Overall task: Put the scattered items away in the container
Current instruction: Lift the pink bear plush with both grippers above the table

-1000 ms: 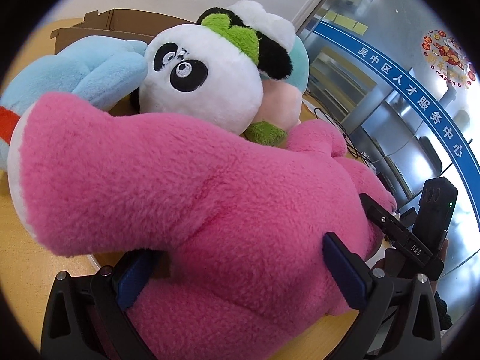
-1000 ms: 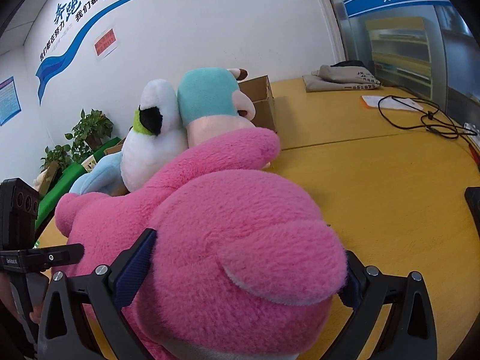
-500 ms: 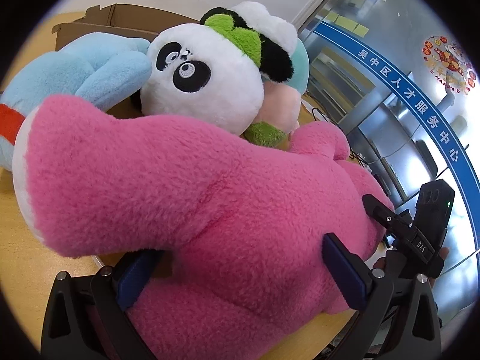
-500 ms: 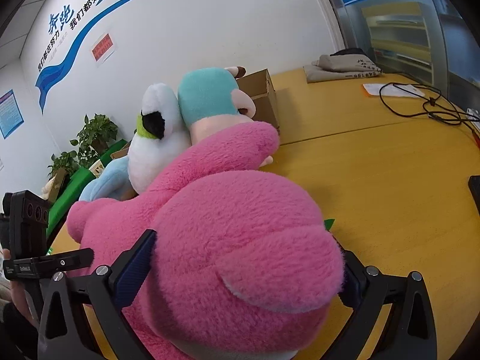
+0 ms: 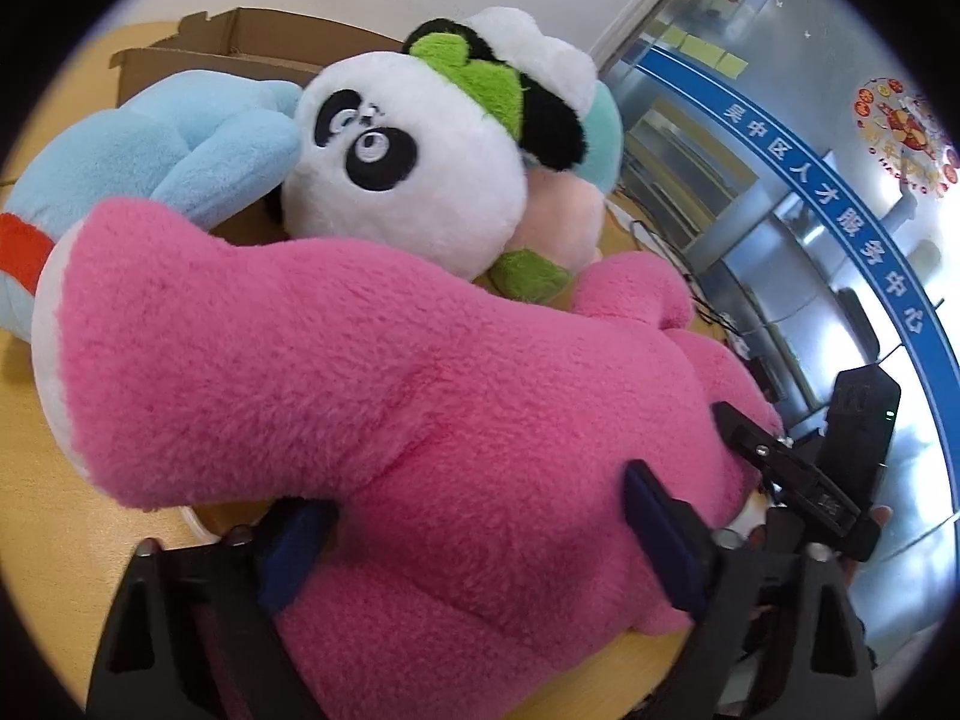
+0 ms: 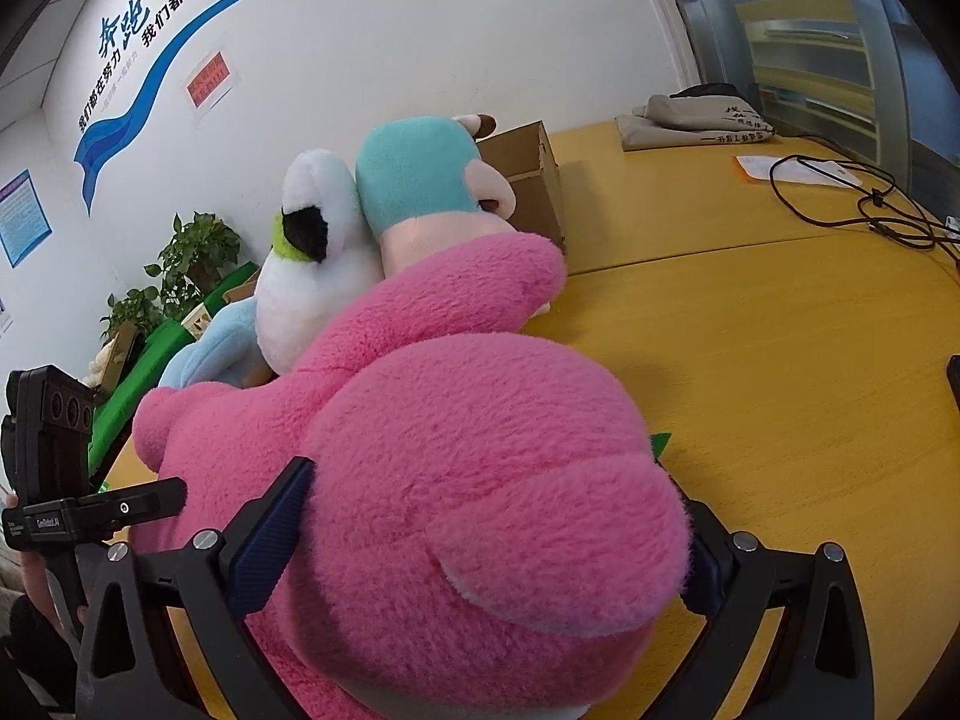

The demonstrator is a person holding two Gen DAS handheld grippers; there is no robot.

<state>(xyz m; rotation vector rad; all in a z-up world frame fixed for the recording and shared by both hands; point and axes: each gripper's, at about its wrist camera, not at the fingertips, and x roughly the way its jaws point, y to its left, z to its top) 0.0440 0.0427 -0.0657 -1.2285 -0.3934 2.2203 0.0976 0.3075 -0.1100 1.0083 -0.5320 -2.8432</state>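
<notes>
A big pink plush toy (image 5: 372, 396) fills both views and is held above the yellow table. My left gripper (image 5: 474, 534) is shut on its lower body. My right gripper (image 6: 480, 546) is shut on its rounded head end (image 6: 480, 480). Behind it, a brown cardboard box (image 5: 240, 48) holds a panda plush (image 5: 408, 174), a light blue plush (image 5: 180, 144) and a teal-and-peach plush (image 6: 420, 180). The box also shows in the right wrist view (image 6: 534, 174). The pink toy's arm lies against the panda and the box side.
A yellow table (image 6: 780, 360) spreads to the right, with a black cable (image 6: 852, 204), a paper sheet and a folded grey cloth (image 6: 696, 114) at the back. Potted plants (image 6: 192, 258) stand by the white wall on the left. Glass doors are on the right.
Both grippers, still holding the pink toy, have shifted a little closer to the box; the toy sits slightly higher against the panda.
</notes>
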